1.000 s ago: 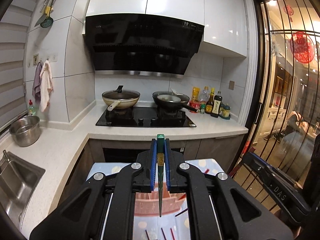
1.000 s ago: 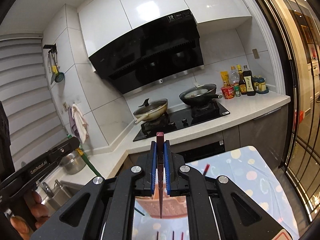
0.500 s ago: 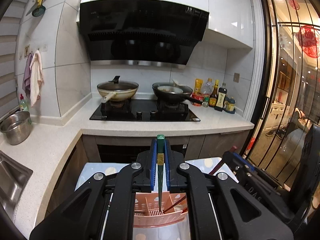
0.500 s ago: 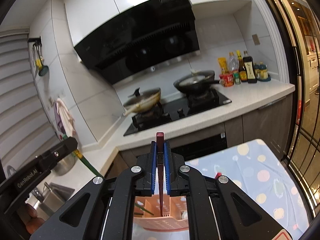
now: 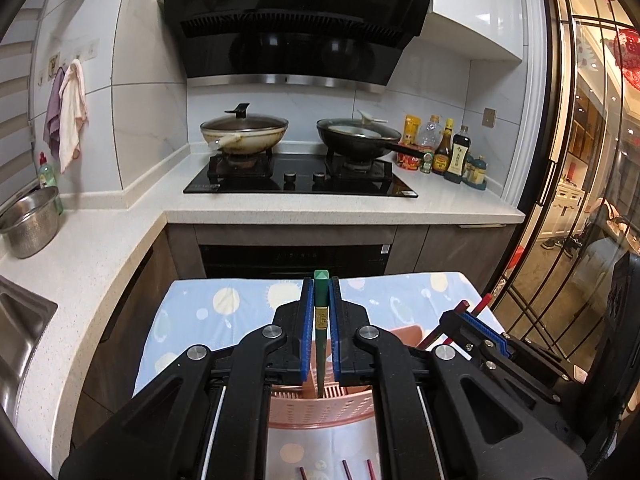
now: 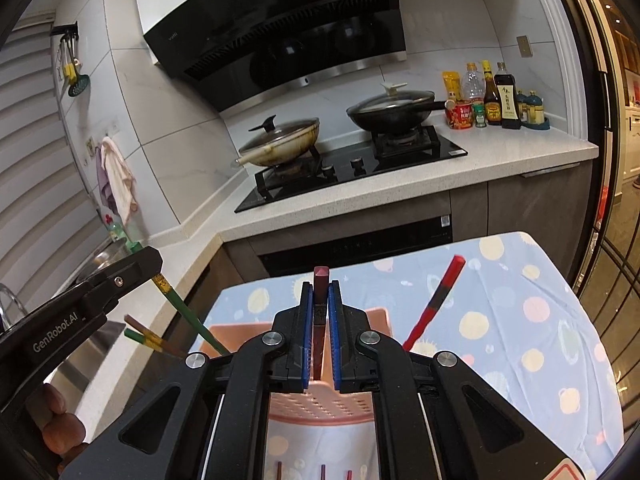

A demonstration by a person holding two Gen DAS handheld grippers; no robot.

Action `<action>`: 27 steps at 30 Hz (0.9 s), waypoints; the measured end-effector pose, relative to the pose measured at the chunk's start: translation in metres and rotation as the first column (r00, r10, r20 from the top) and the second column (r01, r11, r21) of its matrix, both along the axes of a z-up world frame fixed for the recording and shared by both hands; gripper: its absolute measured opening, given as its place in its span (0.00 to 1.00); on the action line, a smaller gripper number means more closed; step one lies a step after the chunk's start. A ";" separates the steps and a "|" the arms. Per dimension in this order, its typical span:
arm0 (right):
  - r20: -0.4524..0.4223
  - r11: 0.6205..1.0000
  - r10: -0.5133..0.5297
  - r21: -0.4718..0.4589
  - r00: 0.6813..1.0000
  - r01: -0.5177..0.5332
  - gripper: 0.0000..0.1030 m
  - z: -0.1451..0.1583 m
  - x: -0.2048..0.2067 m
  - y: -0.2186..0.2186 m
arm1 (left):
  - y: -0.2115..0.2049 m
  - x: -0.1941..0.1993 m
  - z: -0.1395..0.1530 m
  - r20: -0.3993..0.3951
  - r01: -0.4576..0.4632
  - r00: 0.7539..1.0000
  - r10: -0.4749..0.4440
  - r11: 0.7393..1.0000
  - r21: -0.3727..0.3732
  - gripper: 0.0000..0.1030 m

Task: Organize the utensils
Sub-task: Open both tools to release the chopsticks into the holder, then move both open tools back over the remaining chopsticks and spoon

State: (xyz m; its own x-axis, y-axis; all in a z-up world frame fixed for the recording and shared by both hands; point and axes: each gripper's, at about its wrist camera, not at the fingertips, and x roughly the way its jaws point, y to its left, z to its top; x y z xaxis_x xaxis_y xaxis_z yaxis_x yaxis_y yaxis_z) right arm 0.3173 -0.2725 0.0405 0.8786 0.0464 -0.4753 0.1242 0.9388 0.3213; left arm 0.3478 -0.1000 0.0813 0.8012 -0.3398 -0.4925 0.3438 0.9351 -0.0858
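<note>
My left gripper (image 5: 321,292) is shut on a green chopstick (image 5: 321,344), whose tip points down into a pink perforated holder (image 5: 320,412) on the dotted blue tablecloth (image 5: 224,312). My right gripper (image 6: 321,292) is shut on a dark red chopstick (image 6: 320,332), its tip over the same pink holder (image 6: 320,404). A red chopstick (image 6: 436,304) leans in the holder's right side, and a green and a brown one (image 6: 148,338) stick out on its left. In the right wrist view the left gripper (image 6: 140,268) comes in from the left with the green chopstick (image 6: 180,304). Loose chopsticks (image 5: 344,470) lie on the cloth below.
Behind the table runs a white counter (image 5: 280,208) with a black hob (image 5: 300,184), two lidded pans and sauce bottles (image 5: 452,156). A steel bowl (image 5: 32,220) and a sink (image 5: 20,328) are at the left. A glass door (image 5: 580,200) stands to the right.
Both grippers have come down and forward with their chopsticks. The pink holder has grown larger beneath them, and the chopstick tips have reached it.
</note>
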 end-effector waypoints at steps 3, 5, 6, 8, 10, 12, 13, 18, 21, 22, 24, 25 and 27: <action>0.003 1.000 0.002 -0.018 1.000 -0.002 0.07 -0.001 -0.003 0.003 | 0.006 0.003 -0.010 -0.029 -0.007 1.000 0.007 1.000 -0.001 0.07; -0.002 1.000 0.000 -0.031 1.000 0.000 0.13 0.000 -0.005 0.006 | 0.010 0.004 -0.016 -0.046 -0.020 0.999 0.020 1.000 -0.005 0.08; -0.004 0.999 -0.008 -0.039 1.000 0.008 0.20 0.000 -0.007 0.007 | 0.012 0.003 -0.017 -0.056 -0.026 0.998 0.026 1.000 -0.007 0.08; 0.008 0.999 -0.020 -0.045 1.000 0.021 0.34 0.002 -0.013 0.007 | 0.016 0.000 -0.018 -0.060 -0.042 0.997 0.041 0.999 -0.011 0.11; 0.021 0.998 -0.033 -0.046 0.999 0.034 0.38 0.005 -0.022 0.006 | 0.021 -0.004 -0.016 -0.060 -0.053 0.997 0.052 0.998 -0.022 0.35; 0.030 0.998 -0.040 -0.038 0.999 0.041 0.42 0.007 -0.030 0.003 | 0.027 -0.013 -0.011 -0.041 -0.074 0.997 0.073 0.997 -0.032 0.48; 0.036 0.999 -0.043 -0.029 0.998 0.044 0.43 0.008 -0.035 0.002 | 0.029 -0.017 -0.008 -0.032 -0.080 0.996 0.078 0.996 -0.034 0.52; 0.053 0.999 -0.047 0.003 0.998 0.047 0.45 0.012 -0.067 -0.004 | 0.043 -0.041 0.001 -0.017 -0.088 0.996 0.087 0.995 -0.044 0.54; 0.044 0.999 -0.036 0.015 0.998 0.035 0.45 0.011 -0.091 -0.005 | 0.052 -0.059 -0.001 -0.031 -0.099 0.995 0.098 0.994 -0.034 0.55; 0.039 0.999 -0.032 0.015 0.999 0.031 0.45 0.010 -0.102 -0.005 | 0.056 -0.067 -0.004 -0.038 -0.102 0.994 0.101 0.994 -0.029 0.55; 0.021 1.000 -0.020 0.012 1.000 0.020 0.45 0.004 -0.121 -0.003 | 0.061 -0.082 -0.011 -0.051 -0.110 0.993 0.109 0.994 -0.008 0.55; 0.007 1.000 -0.015 0.013 1.000 0.015 0.45 0.000 -0.132 -0.001 | 0.063 -0.090 -0.016 -0.057 -0.110 0.992 0.110 0.994 0.006 0.55; -0.022 1.000 -0.002 0.017 1.000 0.002 0.45 -0.011 -0.151 0.002 | 0.068 -0.107 -0.029 -0.084 -0.119 0.989 0.121 0.993 0.024 0.55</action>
